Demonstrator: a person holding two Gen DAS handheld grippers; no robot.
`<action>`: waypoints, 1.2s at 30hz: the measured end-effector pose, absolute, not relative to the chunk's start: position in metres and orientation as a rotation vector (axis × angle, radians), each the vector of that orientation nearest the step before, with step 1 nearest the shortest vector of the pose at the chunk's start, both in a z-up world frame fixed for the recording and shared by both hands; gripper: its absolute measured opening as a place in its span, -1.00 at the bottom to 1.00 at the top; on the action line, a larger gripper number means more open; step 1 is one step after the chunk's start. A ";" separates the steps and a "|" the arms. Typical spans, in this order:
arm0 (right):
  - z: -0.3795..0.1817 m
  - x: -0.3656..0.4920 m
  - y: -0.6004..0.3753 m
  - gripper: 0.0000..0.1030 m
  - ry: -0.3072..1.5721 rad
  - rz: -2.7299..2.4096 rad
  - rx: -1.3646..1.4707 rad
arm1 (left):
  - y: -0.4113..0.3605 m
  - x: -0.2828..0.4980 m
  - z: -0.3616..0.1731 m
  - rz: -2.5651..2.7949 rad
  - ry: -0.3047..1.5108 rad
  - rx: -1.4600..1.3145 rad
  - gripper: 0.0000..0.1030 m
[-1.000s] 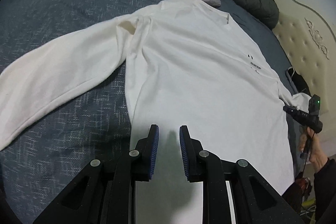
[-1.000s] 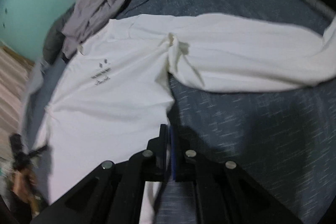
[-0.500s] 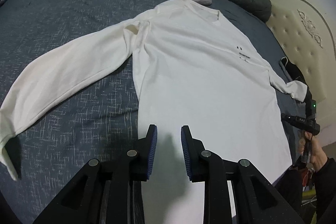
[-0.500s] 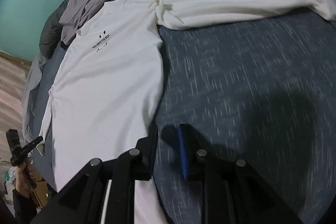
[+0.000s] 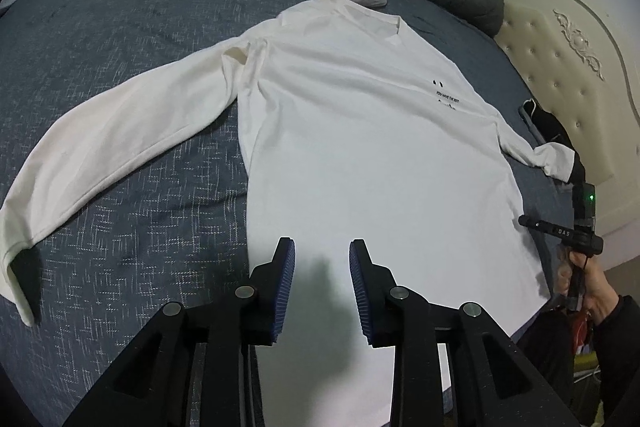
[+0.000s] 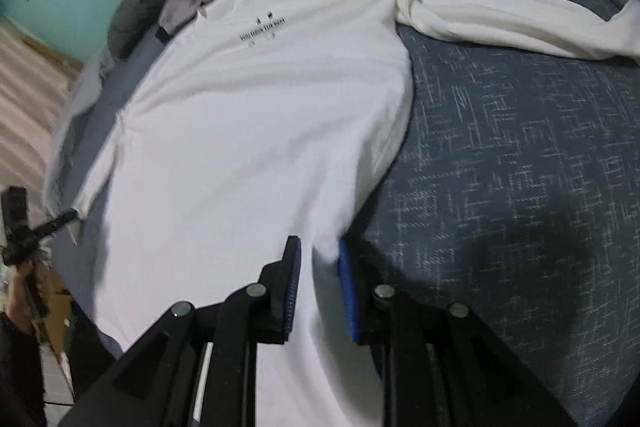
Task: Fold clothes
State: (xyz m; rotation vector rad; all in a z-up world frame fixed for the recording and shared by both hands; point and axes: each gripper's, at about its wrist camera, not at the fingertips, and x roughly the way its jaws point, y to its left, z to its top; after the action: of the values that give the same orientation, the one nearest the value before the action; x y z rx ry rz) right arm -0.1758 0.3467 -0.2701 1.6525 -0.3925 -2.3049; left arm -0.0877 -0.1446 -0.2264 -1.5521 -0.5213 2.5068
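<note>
A white long-sleeved cotton shirt (image 5: 360, 147) lies spread flat on a bed with a dark blue woven cover (image 5: 120, 27), its lower hem cut off behind the left hand-held gripper (image 5: 322, 259), whose jaws, just opening, stand apart above the cloth. In the blurred right view, the right hand-held gripper (image 6: 319, 255) straddles the shirt's side edge, jaws apart; whether the pads touch the cloth is unclear.
</note>
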 end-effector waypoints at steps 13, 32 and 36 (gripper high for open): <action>-0.269 -0.132 0.386 -0.64 -0.552 -2.206 1.773 | -0.156 -0.072 -0.233 2.418 -0.527 -1.627 -0.38; -0.270 -0.050 0.402 -0.64 -0.614 -2.099 1.835 | -0.136 0.009 -0.289 2.216 -0.483 -1.940 -0.15; -0.269 -0.042 0.402 -0.64 -0.621 -2.093 1.816 | -0.140 0.018 -0.292 2.207 -0.497 -1.955 -0.12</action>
State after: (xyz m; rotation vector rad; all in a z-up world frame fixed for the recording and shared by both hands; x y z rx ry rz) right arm -0.0417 0.4023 -0.2694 1.8157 -0.6208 -2.0933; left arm 0.0184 -0.1402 -0.2920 -1.9549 -0.4966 2.2070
